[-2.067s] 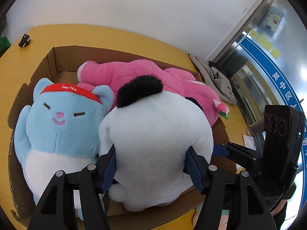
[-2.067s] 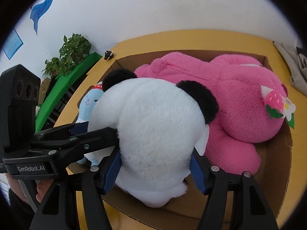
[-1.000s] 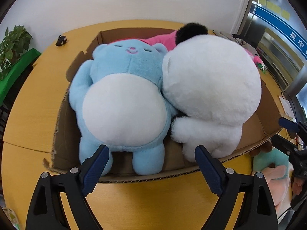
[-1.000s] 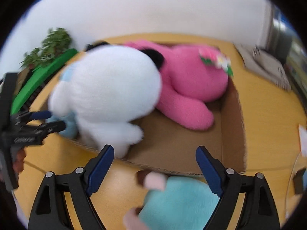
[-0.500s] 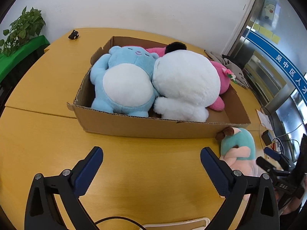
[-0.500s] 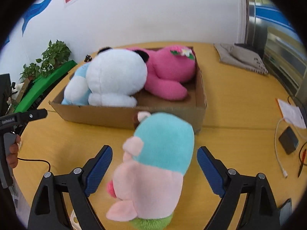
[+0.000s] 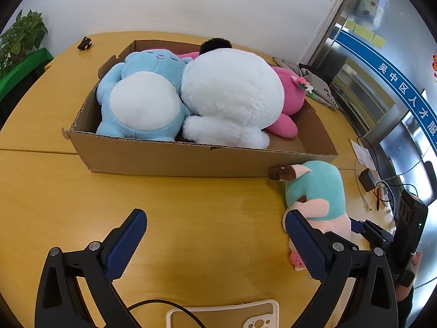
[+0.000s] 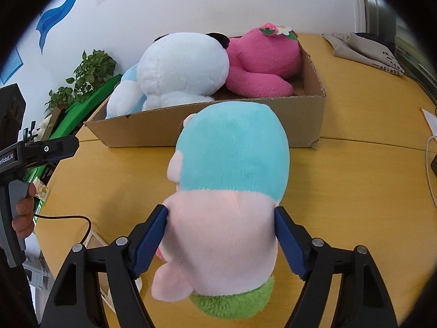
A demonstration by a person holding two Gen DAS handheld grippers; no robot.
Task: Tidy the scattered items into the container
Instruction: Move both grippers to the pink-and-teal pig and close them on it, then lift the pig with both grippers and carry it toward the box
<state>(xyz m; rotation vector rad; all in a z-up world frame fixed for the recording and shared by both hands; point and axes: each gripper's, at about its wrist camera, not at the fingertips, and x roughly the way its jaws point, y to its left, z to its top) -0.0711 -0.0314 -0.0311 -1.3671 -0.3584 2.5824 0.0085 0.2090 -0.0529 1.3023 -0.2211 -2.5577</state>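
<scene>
A cardboard box (image 7: 191, 161) on the yellow table holds a blue plush (image 7: 142, 95), a white panda plush (image 7: 232, 95) and a pink plush (image 7: 289, 95). A teal and pink plush toy (image 8: 232, 164) lies on the table in front of the box's right corner (image 8: 308, 120). My right gripper (image 8: 221, 235) straddles its pink lower body, jaws closing, both pads touching its sides. My left gripper (image 7: 215, 235) hangs wide open over bare table, nothing between its fingers, with the teal plush (image 7: 316, 188) beyond its right finger.
A white phone case (image 7: 226, 314) and a black cable lie near the front edge. Cables and an adapter (image 7: 367, 180) sit at the right. A grey cloth (image 8: 363, 52) is behind the box, a small black object (image 7: 85, 43) at the far left, plants (image 8: 90, 71) beyond.
Both grippers let go of the white panda in the box and drew back. The right gripper came down around the teal and pink plush and its jaws narrowed onto it.
</scene>
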